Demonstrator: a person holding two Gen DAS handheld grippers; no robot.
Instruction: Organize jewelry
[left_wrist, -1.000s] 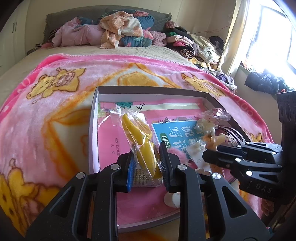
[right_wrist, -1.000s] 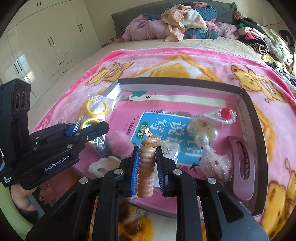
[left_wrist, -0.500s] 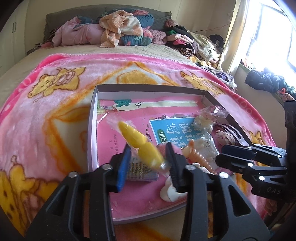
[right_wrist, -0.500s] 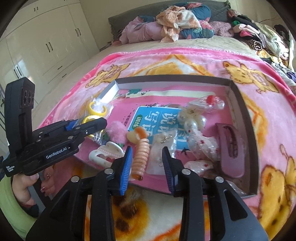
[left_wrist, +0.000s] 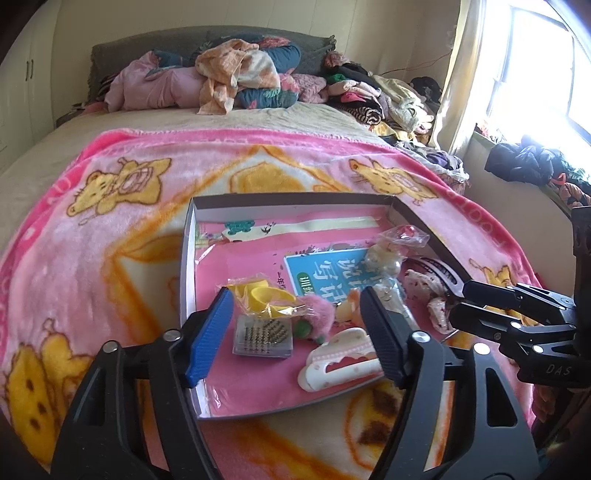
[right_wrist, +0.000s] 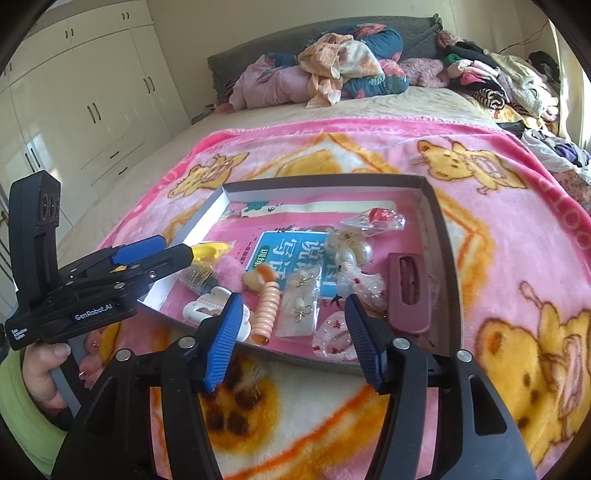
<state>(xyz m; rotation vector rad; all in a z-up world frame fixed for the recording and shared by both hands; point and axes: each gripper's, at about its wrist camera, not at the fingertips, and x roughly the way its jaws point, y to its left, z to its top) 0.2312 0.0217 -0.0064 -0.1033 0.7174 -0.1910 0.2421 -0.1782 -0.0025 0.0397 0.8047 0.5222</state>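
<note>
Left wrist view: mounted behind the left gripper (left_wrist: 295, 332), angled down over the tray (left_wrist: 186, 258) on the blanket-covered bed (left_wrist: 110, 206), close in; right gripper (left_wrist: 458, 306) at 3 o'clock. Right wrist view: behind the right gripper (right_wrist: 291, 336), same downward tilt, equally near; left gripper (right_wrist: 184, 254) at 9 o'clock. Shared: tray, blanket, clothes pile (right_wrist: 351, 66) at 12 o'clock.
</note>
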